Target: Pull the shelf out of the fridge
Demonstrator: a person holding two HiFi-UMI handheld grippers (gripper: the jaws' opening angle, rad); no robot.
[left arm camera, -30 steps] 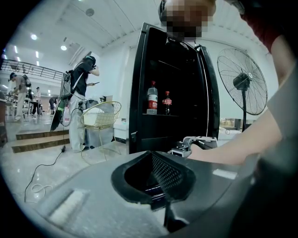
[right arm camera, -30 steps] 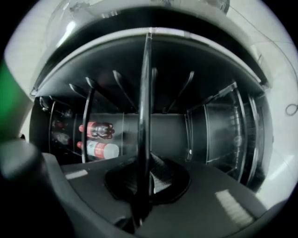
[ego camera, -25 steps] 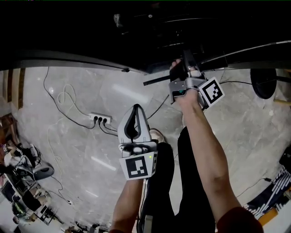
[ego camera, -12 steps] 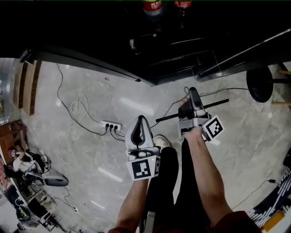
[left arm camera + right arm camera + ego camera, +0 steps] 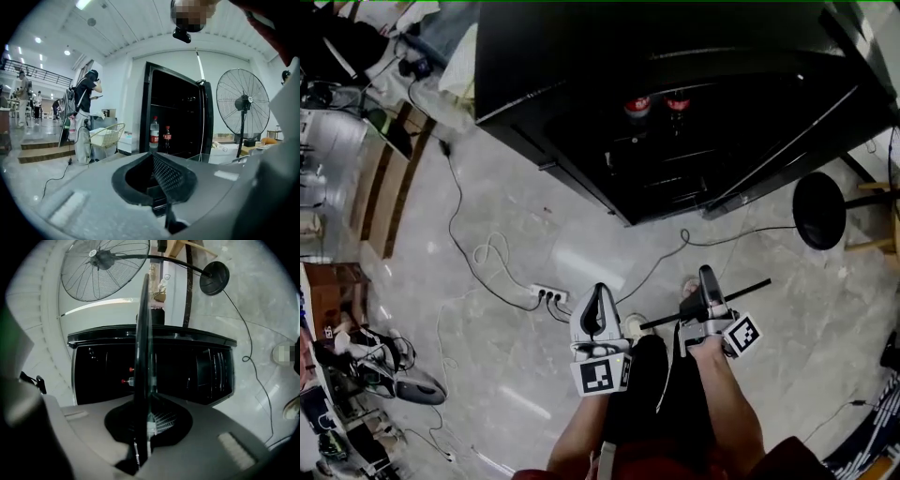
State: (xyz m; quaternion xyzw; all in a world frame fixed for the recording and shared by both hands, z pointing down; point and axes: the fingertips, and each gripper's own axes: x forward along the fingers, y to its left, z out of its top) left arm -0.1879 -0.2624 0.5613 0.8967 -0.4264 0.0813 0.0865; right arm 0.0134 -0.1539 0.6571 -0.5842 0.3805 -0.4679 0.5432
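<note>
Right gripper [image 5: 707, 291] – jaws clamped on the shelf [image 5: 745, 288], a thin dark panel seen edge-on. The shelf is outside the fridge [image 5: 581, 84], well apart from it, over the floor. In the right gripper view it runs up from between the jaws.

Left gripper [image 5: 596, 305] – jaws together, nothing between them.

Fridge interior: two bottles [image 5: 637, 106] with red caps and red labels; the label print is too small to read. Each gripper cube [image 5: 743, 334] bears a black-and-white square marker, with no legible text.
</note>
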